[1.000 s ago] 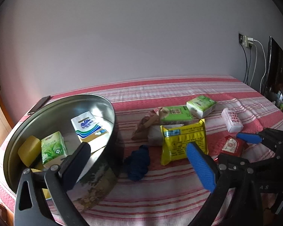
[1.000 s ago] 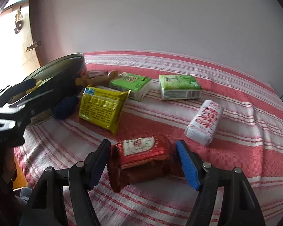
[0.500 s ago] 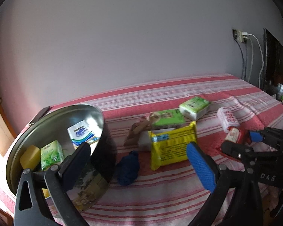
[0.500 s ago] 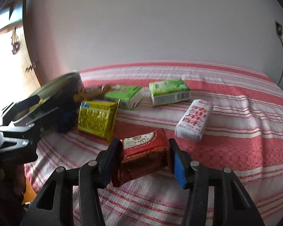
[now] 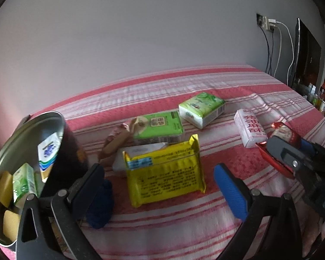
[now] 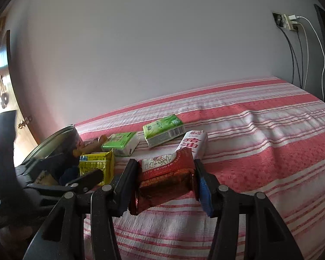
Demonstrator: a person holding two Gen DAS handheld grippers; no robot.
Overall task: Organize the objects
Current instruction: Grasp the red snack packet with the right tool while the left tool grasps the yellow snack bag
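The left wrist view alone showed inside the round tin point(image 5: 21, 143), and the left gripper point(image 5: 158, 182) gaping over the yellow packet point(image 5: 164, 173). The right wrist view showed the right gripper point(image 6: 165, 182) clamped on the red packet point(image 6: 166, 173), above the striped bedspread point(image 6: 260, 151).

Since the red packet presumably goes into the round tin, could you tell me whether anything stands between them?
Yes. The right tool grips the red packet; toward the round tin sit the open left tool and the yellow packet, with a blue bundle by the tin's wall. Carrying it above them looks workable.

Plain pale wall point(image 6: 140, 54), striped bedspread point(image 6: 260, 151)
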